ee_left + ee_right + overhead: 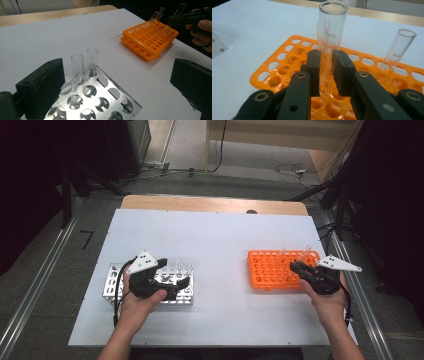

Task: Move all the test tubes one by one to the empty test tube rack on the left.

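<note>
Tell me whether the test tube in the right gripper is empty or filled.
Empty: the test tube clamped in the right gripper is clear glass with no liquid visible inside.

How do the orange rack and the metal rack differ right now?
The orange rack is bright plastic with many small holes; the metal rack is shiny sheet with fewer, wider holes. The orange rack sits by the right gripper, shut on a glass tube; the metal rack lies under the open left gripper. Both hold upright clear tubes.
</note>
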Motion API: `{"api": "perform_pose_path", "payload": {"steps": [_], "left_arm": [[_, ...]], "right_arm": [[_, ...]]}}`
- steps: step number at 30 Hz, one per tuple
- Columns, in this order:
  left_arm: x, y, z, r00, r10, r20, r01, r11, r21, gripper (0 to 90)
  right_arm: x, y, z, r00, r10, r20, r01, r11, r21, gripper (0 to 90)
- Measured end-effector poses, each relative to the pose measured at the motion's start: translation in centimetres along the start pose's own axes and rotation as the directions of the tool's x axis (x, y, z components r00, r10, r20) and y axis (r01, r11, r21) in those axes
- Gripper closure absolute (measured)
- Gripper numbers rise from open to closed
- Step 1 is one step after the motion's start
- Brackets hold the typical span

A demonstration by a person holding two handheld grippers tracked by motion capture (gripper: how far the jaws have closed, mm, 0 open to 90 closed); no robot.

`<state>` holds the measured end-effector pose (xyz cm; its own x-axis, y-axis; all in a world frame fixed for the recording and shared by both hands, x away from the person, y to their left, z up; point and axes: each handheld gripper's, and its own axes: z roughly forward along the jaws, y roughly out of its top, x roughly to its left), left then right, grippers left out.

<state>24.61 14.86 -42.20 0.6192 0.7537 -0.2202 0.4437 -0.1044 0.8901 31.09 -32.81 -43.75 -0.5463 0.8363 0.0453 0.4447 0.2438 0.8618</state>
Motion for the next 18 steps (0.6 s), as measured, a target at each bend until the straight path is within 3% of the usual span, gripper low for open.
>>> {"api": "perform_pose_path", "payload": {"steps": [9,18], "left_arm": [[-0.4,0.3,-0.1,0.9999,0.007,0.011,-0.007,1.0,-0.004,0.0],[-1.0,0.5,0.1,0.9996,0.016,0.023,-0.016,0.9999,-0.004,0.0]], "right_arm": [[2.4,1.0,-0.2,0.9972,-0.023,-0.071,0.023,1.0,-0.011,73.6],[4.9,1.6,0.1,0.9875,-0.062,-0.145,0.062,0.998,-0.005,73.5]]}}
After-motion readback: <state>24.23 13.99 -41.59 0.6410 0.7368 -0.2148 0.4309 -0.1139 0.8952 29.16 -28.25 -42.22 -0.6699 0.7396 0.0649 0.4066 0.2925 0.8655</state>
